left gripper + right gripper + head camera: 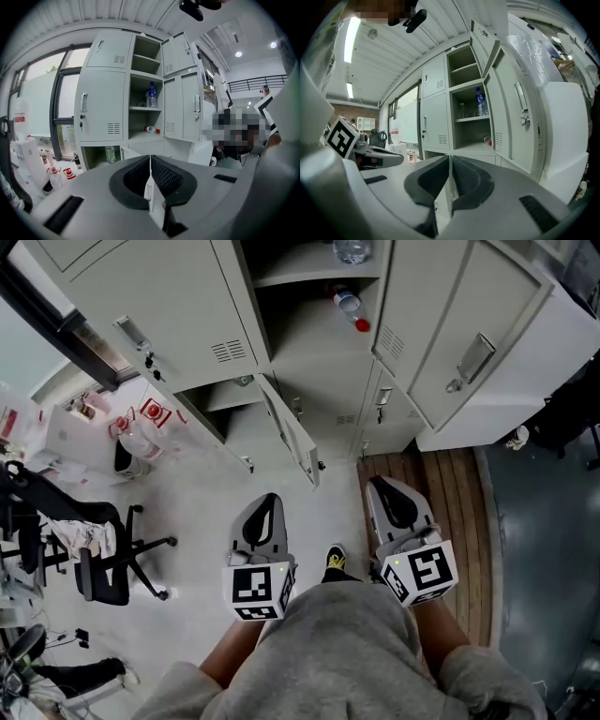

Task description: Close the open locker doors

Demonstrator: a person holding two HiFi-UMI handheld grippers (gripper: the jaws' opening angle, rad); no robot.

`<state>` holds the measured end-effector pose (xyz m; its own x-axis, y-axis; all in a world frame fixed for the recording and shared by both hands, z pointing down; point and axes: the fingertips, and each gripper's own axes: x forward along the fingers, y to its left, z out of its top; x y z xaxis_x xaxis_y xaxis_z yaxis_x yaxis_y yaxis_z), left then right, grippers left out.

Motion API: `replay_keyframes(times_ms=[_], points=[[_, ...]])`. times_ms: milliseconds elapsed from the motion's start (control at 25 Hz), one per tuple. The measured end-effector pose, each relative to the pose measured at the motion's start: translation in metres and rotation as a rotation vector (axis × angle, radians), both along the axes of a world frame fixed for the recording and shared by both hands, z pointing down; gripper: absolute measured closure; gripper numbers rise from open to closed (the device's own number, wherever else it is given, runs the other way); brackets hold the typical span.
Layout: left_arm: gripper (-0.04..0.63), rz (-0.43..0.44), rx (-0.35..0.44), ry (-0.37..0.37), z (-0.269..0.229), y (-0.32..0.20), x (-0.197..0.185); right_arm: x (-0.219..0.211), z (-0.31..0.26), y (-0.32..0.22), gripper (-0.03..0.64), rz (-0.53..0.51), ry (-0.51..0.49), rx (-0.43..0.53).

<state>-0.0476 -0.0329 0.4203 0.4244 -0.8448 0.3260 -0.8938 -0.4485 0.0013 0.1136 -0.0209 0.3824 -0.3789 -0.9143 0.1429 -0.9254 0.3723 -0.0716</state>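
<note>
Grey locker doors (441,329) stand open, top bottle (352,249) cropped; left gripper (271,499) and right gripper (382,485) jaws together.

No readable text anywhere, red labels on white packages (136,439) (too small)

Bright, even light from window (65,108) + ceiling strip (350,40); both gripper views fisheye-warped w/ black corners.
</note>
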Motion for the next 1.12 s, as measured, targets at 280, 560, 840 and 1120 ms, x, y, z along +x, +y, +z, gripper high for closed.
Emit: replay_keyframes(times_ms=[280, 560, 840, 1120], points=[[0.578, -0.012, -0.009, -0.016, 0.006, -0.022, 0.016, 0.016, 0.000, -0.030, 0.575, -0.021, -0.007, 0.014], [0.578, -0.042, -0.011, -0.020, 0.012, -0.029, 0.025, 0.022, 0.005, -0.041, 0.575, -0.046, -0.010, 0.012], [0.539, -0.020, -0.037, -0.035, 0.037, -0.049, 0.041, 0.013, 0.015, -0.046, 0.575, -0.068, -0.007, -0.018], [0.451, 0.015, -0.097, -0.016, 0.070, -0.080, 0.064, 0.013, 0.030, -0.057, 0.575, -0.029, 0.005, -0.049]])
